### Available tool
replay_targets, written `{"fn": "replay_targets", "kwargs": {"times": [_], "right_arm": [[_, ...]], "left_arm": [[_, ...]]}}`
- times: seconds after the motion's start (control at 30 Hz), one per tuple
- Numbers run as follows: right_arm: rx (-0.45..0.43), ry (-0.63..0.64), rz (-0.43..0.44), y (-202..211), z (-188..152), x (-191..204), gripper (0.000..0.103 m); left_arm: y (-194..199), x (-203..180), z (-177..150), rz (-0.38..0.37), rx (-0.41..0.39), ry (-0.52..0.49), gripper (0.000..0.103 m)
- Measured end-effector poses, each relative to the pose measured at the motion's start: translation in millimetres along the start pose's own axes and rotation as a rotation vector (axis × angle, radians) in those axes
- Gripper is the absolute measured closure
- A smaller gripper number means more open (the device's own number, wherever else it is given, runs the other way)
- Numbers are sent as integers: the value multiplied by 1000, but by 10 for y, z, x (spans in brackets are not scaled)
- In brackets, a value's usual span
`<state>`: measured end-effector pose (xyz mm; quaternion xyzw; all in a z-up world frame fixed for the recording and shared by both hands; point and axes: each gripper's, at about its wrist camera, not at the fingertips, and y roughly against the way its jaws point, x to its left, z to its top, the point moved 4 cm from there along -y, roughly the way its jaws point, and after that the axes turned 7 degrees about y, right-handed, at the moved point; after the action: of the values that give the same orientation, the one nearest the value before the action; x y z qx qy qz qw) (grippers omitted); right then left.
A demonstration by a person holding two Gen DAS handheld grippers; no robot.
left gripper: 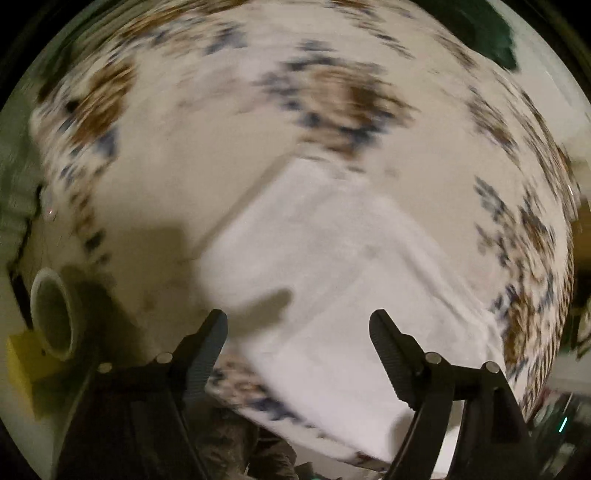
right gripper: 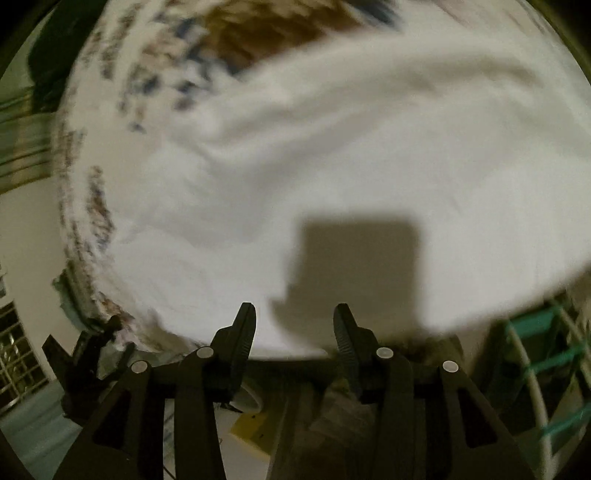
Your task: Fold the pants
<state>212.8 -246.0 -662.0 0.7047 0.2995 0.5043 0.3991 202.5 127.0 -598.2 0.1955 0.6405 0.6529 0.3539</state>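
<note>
White pants (left gripper: 332, 277) lie folded into a flat, roughly rectangular shape on a round table covered by a cream cloth with brown and blue flowers (left gripper: 147, 166). My left gripper (left gripper: 299, 317) hangs above the near part of the pants, open wide, with nothing between its fingers. In the right wrist view the pants (right gripper: 332, 147) fill most of the picture, with soft creases. My right gripper (right gripper: 294, 308) is above their near edge, open, its fingers clear of the cloth. Both pictures are blurred.
A roll of tape (left gripper: 55, 314) and a yellow block (left gripper: 22, 369) sit at the table's left edge. A dark green thing (left gripper: 491, 33) lies past the far edge. A white rack with teal bands (right gripper: 535, 350) stands at the right.
</note>
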Motion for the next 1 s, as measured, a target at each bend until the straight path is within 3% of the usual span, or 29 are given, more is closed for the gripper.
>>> {"fn": "replay_targets", "kwargs": {"times": [0.13, 0.27, 0.33, 0.47, 0.5, 0.6, 0.67, 0.7, 0.77, 0.8, 0.83, 0.9, 1.0], "right_arm": [[-19, 50, 8, -179, 698, 220, 56], [-22, 4, -42, -296, 1224, 108, 61], [-19, -36, -33, -317, 1227, -40, 78], [-51, -103, 21, -238, 1210, -326, 94], [-63, -115, 21, -219, 1182, -404, 102], [-66, -135, 60, -195, 1205, -542, 103], [-75, -62, 59, -99, 1137, -486, 102], [-88, -34, 58, -31, 1083, -474, 94], [-165, 9, 90, 243, 925, -484, 59], [-202, 9, 108, 363, 839, -529, 27], [-264, -8, 135, 563, 686, -680, 12], [-332, -58, 154, 792, 445, -973, 12], [-425, -235, 106, 1144, -64, -1854, 12]], "left_arm": [[-234, -754, -54, -51, 21, -109, 25], [-557, -1424, -166, -69, 54, -258, 25], [-670, -1601, -222, -68, 76, -297, 25], [-901, -1781, -257, -26, 106, -362, 25], [-945, -1788, -249, -19, 109, -364, 25], [-992, -1779, -226, -7, 120, -359, 25], [-894, -1785, -240, -3, 115, -363, 25], [-840, -1802, -257, -5, 108, -368, 25], [-691, -1830, -377, -7, 94, -386, 25], [-642, -1856, -459, -11, 94, -396, 25], [-602, -1873, -565, -13, 100, -410, 25], [-572, -1928, -843, -10, 120, -445, 25], [-645, -2013, -1290, -3, 177, -505, 25]]}}
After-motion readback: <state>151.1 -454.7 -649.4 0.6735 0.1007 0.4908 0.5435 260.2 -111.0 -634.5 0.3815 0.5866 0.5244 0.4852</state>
